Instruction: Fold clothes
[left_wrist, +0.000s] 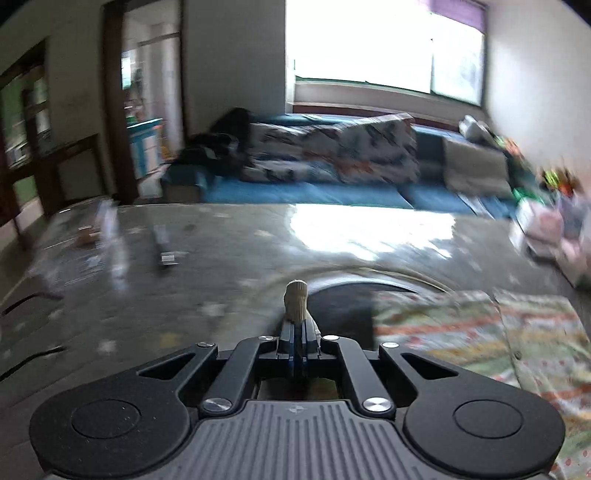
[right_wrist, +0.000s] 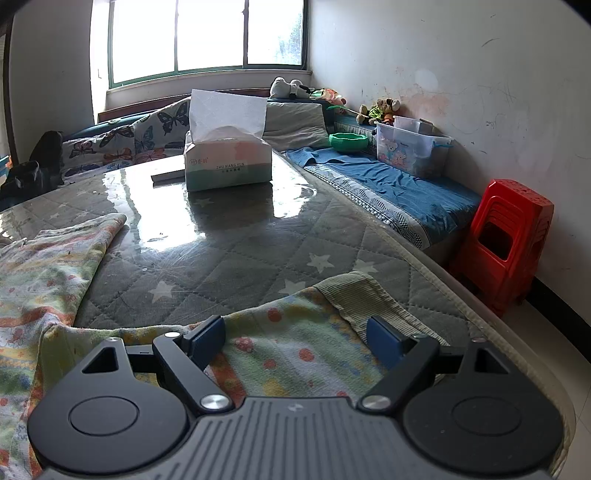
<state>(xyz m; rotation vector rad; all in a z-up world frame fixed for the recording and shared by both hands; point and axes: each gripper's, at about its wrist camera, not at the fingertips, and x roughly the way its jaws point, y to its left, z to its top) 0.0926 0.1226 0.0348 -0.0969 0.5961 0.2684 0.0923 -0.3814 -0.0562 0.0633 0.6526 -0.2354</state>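
Observation:
A pale green patterned child's garment (right_wrist: 280, 350) with ribbed olive cuffs lies on the quilted table top (right_wrist: 229, 254). My right gripper (right_wrist: 295, 338) is open, low over one sleeve end, its jaws either side of the cloth near the ribbed cuff (right_wrist: 365, 295). My left gripper (left_wrist: 297, 314) is shut on a ribbed olive cuff (left_wrist: 296, 301) and holds it above the table; the left wrist view is blurred. The rest of the garment (left_wrist: 480, 339) lies to its right.
A tissue box (right_wrist: 227, 162) stands at the table's far side. A blue-covered bench (right_wrist: 388, 184) with a storage bin (right_wrist: 410, 147), green bowl (right_wrist: 349, 142) and toys runs along the right wall. A red stool (right_wrist: 506, 240) stands off the table's right edge. Small items (left_wrist: 162, 243) lie far left.

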